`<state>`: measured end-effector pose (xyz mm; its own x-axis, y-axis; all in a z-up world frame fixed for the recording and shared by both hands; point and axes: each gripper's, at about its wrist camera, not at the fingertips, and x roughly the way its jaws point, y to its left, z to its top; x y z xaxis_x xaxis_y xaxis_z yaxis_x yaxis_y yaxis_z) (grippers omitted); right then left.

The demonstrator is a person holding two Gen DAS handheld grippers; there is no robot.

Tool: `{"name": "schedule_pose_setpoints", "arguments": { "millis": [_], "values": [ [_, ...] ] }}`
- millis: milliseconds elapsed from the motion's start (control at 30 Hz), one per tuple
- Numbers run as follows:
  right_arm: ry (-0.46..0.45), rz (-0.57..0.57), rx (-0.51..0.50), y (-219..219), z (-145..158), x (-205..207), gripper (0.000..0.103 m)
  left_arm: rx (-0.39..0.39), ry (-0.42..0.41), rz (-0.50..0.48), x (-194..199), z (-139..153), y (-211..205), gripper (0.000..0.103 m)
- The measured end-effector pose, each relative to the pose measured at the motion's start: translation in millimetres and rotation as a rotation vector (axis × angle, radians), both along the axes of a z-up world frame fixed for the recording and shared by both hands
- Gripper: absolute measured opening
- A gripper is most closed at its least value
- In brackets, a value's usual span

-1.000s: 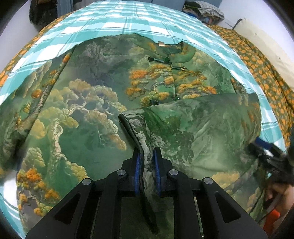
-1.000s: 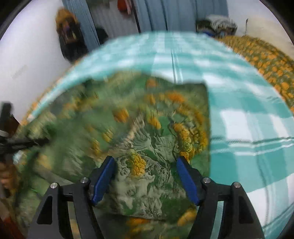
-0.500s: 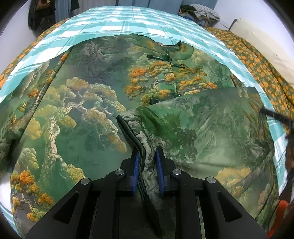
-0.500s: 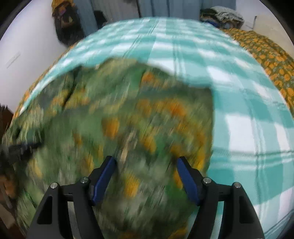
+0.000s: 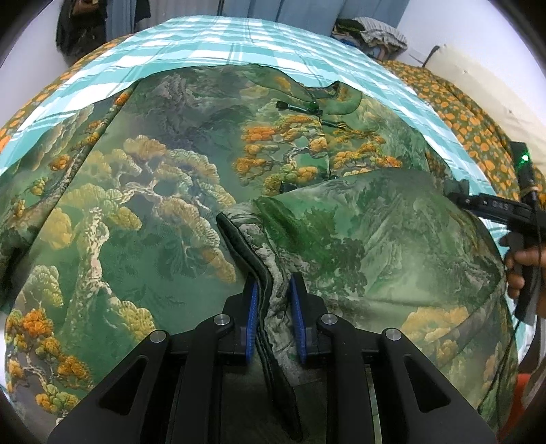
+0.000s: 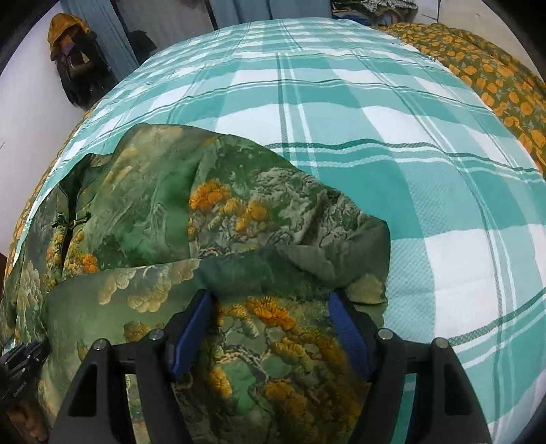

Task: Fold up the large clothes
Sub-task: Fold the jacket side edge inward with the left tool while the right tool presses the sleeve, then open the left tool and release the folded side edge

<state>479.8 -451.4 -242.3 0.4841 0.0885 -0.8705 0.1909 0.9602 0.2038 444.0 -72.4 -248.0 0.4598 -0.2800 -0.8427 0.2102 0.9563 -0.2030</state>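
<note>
Left hand-held gripper pinches garment hem; collar visible only there.

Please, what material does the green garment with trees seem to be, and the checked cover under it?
The green garment: probably satin or silk-like brocade, because it shows a soft sheen and a raised woven pattern. The checked cover: matte woven cotton, perhaps, with a visible textured weave and no shine.

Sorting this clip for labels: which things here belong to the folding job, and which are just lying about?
In the job:
garment
left gripper, pinching its edge
right gripper, open over it
bedsheet

Lying about:
orange blanket
clothes pile
hanging clothes
</note>
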Motion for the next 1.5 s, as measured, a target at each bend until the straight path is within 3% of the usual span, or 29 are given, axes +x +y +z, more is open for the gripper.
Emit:
{"name": "schedule_pose_setpoints", "arguments": {
  "millis": [367,467,633,833,933,967,1100,1200,1500],
  "values": [
    [-0.065,0.101,-0.087,36,24,-99,0.073,0.005,-0.004,0.001,-1,0,-1,0.020],
    [-0.067,0.089,-0.064,46,24,-124,0.073,0.020,-0.012,0.000,-1,0,-3,0.020],
    [-0.015,0.107,-0.185,72,2,-122,0.073,0.054,-0.025,-0.003,-3,1,-8,0.020],
    [-0.053,0.093,-0.238,79,-5,-120,0.074,0.101,-0.027,-0.012,-7,7,-11,0.022],
    [-0.109,0.071,-0.217,75,3,-133,0.074,0.115,-0.025,0.001,-18,17,-7,0.029],
    [-0.123,0.063,-0.219,74,7,-138,0.074,0.109,-0.026,0.006,-25,24,-2,0.036],
    [-0.137,0.034,-0.200,74,20,-161,0.075,0.096,-0.068,0.024,-56,44,24,0.077],
    [-0.143,0.054,-0.157,83,30,-188,0.075,0.109,-0.089,0.059,-81,52,54,0.080],
    [-0.212,0.088,-0.182,130,52,-259,0.075,0.248,-0.137,0.261,-127,67,154,0.083]
  ]
}}
